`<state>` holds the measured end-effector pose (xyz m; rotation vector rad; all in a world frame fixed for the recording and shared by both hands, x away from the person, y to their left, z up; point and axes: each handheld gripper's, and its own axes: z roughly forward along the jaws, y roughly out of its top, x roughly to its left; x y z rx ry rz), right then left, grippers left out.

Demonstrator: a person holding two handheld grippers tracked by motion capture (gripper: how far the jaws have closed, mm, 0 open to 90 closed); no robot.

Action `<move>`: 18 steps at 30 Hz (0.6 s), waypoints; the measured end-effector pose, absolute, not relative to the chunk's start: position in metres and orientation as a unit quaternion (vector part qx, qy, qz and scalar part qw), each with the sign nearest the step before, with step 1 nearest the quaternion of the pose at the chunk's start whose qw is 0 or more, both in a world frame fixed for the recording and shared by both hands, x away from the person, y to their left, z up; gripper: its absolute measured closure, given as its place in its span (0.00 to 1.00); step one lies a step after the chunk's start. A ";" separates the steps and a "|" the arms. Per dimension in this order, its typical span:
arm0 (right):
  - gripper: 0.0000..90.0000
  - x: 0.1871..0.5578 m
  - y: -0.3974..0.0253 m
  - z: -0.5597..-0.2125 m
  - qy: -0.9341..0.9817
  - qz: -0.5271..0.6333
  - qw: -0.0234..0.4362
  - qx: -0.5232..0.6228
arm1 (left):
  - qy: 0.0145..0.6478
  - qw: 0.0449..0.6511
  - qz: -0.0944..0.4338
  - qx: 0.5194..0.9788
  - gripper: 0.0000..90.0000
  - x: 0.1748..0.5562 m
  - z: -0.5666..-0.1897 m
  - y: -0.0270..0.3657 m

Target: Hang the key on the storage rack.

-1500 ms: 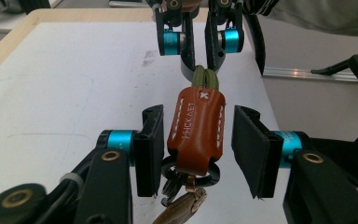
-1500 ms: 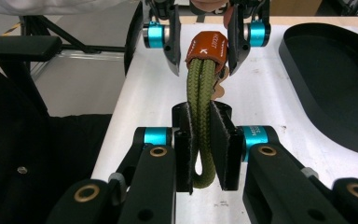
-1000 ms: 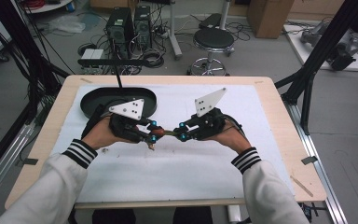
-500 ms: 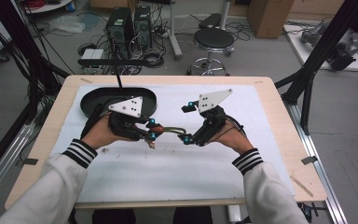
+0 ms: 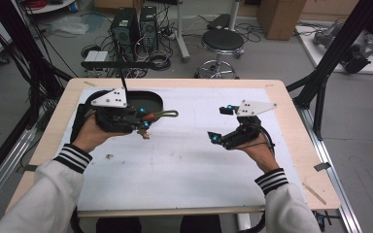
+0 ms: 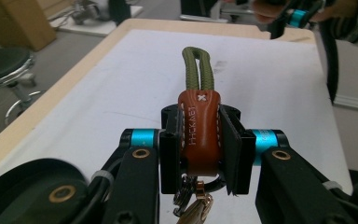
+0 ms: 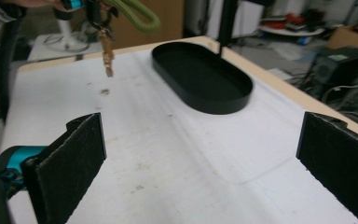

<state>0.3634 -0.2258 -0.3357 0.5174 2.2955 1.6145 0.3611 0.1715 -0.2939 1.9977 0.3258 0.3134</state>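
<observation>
A key fob with a brown leather tab (image 6: 199,133), an olive cord loop (image 6: 196,67) and a metal ring with a key (image 6: 193,198) is clamped by its tab in my left gripper (image 6: 199,149), which is shut on it. In the high view the left gripper (image 5: 143,119) holds the fob (image 5: 161,115) above the mat, just in front of the black oval tray (image 5: 148,99), with the key (image 5: 146,135) dangling. My right gripper (image 5: 221,124) stands wide open at the mat's right, pads (image 7: 81,149) far apart and nothing between them. The fob's key (image 7: 106,56) hangs at the upper left of the right gripper view.
A white mat (image 5: 184,160) covers the wooden table (image 5: 291,121). The shallow black tray (image 7: 200,77) lies at the back left. Small specks of debris (image 5: 109,156) dot the mat. A stool (image 5: 222,41) and computer cases (image 5: 131,24) stand on the floor beyond the table.
The right gripper has let go of the cord loop, opened and drawn away to the right. The left gripper has carried the fob left and back toward the tray.
</observation>
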 end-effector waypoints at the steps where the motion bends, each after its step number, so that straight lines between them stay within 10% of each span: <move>1: 0.00 0.362 -0.230 -0.338 0.790 0.565 0.147 0.188 | 0.142 0.522 0.137 0.830 0.79 0.361 -0.293 0.175; 18: 0.00 0.340 -0.271 -0.378 0.733 0.591 0.201 0.269 | 0.267 0.547 0.246 0.754 0.80 0.370 -0.289 0.235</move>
